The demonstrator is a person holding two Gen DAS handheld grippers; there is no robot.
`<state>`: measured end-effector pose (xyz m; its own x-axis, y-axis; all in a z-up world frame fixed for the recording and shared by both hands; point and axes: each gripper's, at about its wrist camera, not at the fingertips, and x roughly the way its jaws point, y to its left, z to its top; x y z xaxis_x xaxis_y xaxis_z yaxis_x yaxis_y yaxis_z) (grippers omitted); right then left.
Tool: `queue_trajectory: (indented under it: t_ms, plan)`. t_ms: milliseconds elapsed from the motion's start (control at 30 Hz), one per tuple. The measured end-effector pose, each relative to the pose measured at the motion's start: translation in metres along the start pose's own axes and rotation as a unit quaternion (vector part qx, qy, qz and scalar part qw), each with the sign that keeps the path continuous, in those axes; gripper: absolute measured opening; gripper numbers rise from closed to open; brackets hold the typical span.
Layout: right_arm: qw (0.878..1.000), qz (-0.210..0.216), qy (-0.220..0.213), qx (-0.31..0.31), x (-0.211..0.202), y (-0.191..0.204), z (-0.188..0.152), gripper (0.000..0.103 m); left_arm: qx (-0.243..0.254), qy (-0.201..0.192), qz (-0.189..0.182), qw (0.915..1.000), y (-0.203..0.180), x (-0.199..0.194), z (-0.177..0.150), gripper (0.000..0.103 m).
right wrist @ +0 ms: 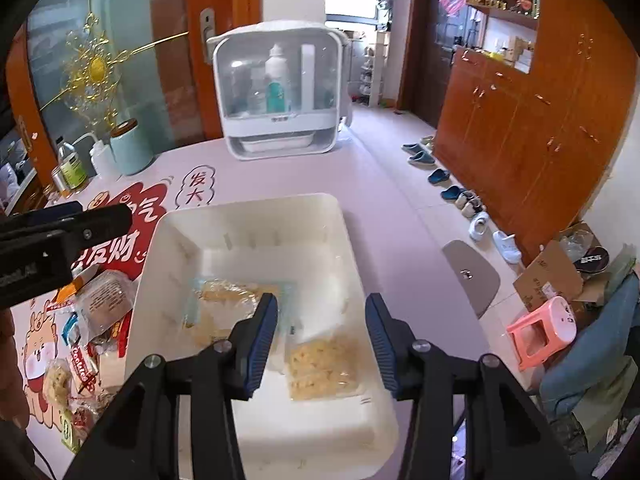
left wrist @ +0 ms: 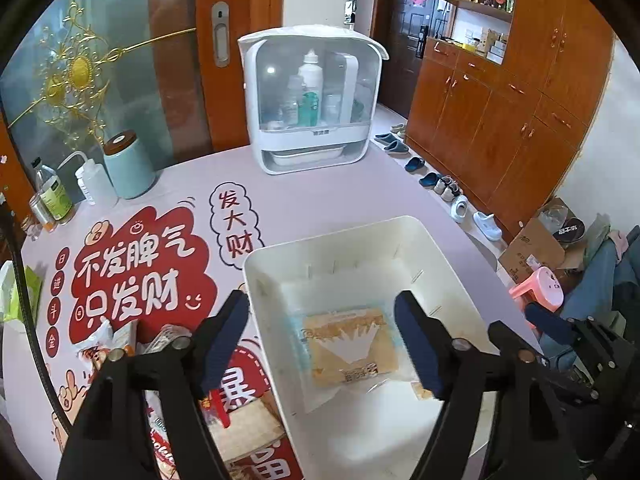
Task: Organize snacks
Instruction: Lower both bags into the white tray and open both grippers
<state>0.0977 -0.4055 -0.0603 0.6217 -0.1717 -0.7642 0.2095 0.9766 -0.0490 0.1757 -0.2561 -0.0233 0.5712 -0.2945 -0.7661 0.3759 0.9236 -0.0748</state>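
A white plastic bin (left wrist: 256,264) (right wrist: 160,232) stands on the table. On its floor lies a flat tan snack packet (left wrist: 348,348) (right wrist: 224,308), and beside it a clear packet of yellow pieces (right wrist: 324,368). My left gripper (left wrist: 320,344) hovers over the bin, open, its blue pads wide apart above the tan packet and not touching it. My right gripper (right wrist: 322,344) is open too, above the yellow packet with nothing pressed between its pads. Loose snack packets (right wrist: 100,304) (left wrist: 116,340) lie on the table left of the bin.
A white dish cabinet (left wrist: 312,96) stands at the table's far side, with a teal canister (left wrist: 128,168) and bottles (left wrist: 54,196) at the far left. The red printed mat (left wrist: 140,264) covers the table. Right of the table sit a pink stool (right wrist: 544,328), a cardboard box (right wrist: 548,276) and several shoes.
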Motion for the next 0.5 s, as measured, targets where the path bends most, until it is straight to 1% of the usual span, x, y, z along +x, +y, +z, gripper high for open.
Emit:
queue_trajectory:
  t_ms: [67,167,300,400,500]
  plan:
    - [1.0,0.009,0.004,-0.003,0.001,0.005,0.001,0.046,-0.006,-0.004,0.007,1.0,0.005,-0.006,-0.003,0.084]
    - [1.0,0.021,0.006,-0.008,-0.001,0.013,0.002,0.046,-0.017,-0.007,0.011,0.9998,0.012,-0.015,-0.006,0.09]
    - [0.999,0.032,0.003,-0.012,-0.009,0.021,0.002,0.047,-0.041,-0.002,0.003,0.9991,0.023,-0.027,-0.014,0.091]
    - [0.999,0.042,0.003,-0.014,-0.016,0.026,0.001,0.047,-0.051,0.006,0.005,0.9987,0.029,-0.035,-0.021,0.092]
    - [0.999,0.051,0.001,-0.018,-0.025,0.033,-0.001,0.048,-0.057,0.006,0.007,0.9983,0.035,-0.045,-0.027,0.092]
